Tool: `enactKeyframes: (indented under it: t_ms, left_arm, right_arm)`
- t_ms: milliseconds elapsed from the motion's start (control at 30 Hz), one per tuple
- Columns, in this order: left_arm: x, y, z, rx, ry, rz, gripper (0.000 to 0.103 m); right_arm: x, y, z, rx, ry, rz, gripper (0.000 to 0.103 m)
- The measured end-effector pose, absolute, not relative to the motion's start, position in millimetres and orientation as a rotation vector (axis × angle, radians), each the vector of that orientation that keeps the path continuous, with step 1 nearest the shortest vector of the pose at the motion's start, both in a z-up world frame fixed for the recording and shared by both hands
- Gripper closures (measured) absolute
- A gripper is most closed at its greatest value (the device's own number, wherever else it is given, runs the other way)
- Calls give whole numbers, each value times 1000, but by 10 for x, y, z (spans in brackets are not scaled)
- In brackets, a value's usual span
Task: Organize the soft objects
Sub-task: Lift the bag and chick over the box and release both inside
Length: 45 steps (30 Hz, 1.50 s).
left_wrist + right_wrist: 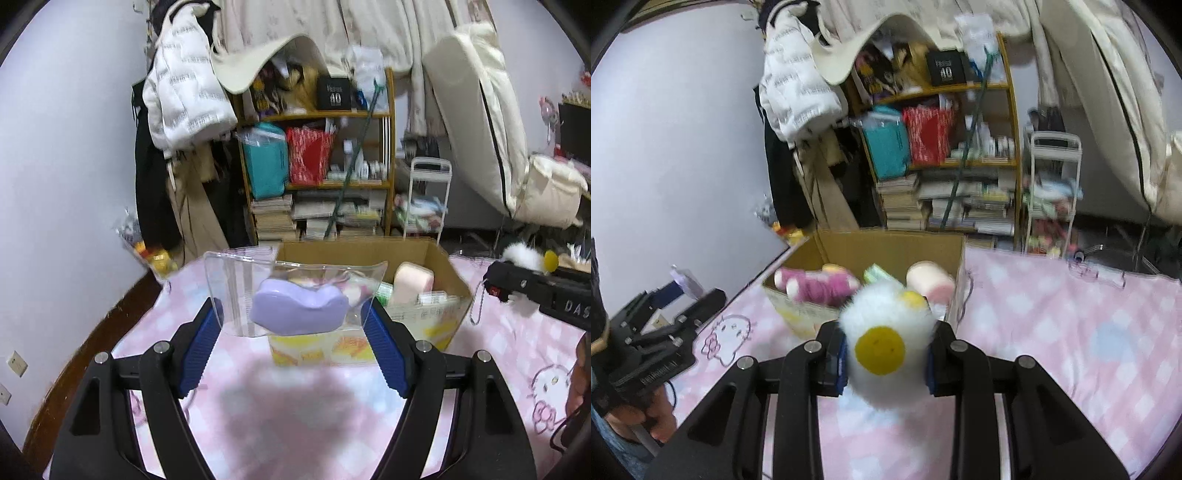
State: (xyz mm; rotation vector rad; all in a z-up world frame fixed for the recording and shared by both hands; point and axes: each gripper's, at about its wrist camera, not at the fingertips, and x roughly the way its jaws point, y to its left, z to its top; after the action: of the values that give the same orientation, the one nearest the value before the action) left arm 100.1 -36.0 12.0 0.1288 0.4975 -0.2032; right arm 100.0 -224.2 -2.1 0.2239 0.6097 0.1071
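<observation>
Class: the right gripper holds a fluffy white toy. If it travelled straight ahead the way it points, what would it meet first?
Probably the cardboard box: the right gripper, shut on the white toy, points at its near corner. Depth is unclear.

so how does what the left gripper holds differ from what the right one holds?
The left gripper clamps a clear plastic pouch with a smooth lilac item inside; the right gripper clamps a fluffy white plush with yellow patches, unwrapped. The pouch spreads the left fingers wide; the plush sits in a narrower gap. Both are held up off the pink bedding, in front of the cardboard box.
</observation>
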Motion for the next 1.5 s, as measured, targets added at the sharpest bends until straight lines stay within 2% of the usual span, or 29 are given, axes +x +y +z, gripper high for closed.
enactKeyframes:
  t_ms: [300, 500, 733, 967, 1400, 1500]
  left_arm:
    - [1342, -407, 731, 101, 358, -238, 27]
    - [1549, -457, 888, 120, 319, -265, 27]
    - [1863, -490, 649, 152, 377, -274, 27]
    - [2126, -561, 224, 109, 493, -310, 27]
    - [2200, -779, -272, 173, 601, -324, 25]
    - [2212, -798, -325, 193, 621, -294, 22]
  right_arm:
    - [1304, -2309, 394, 175, 512, 105, 71]
    - [1448, -2269, 500, 133, 475, 116, 71]
    - [1612, -2242, 396, 121, 467, 135, 70]
    - [1739, -2227, 59, 130, 532, 137, 70]
    - [1866, -2208, -312, 136, 636, 138, 66]
    - [1891, -2219, -394, 140, 670, 134, 65]
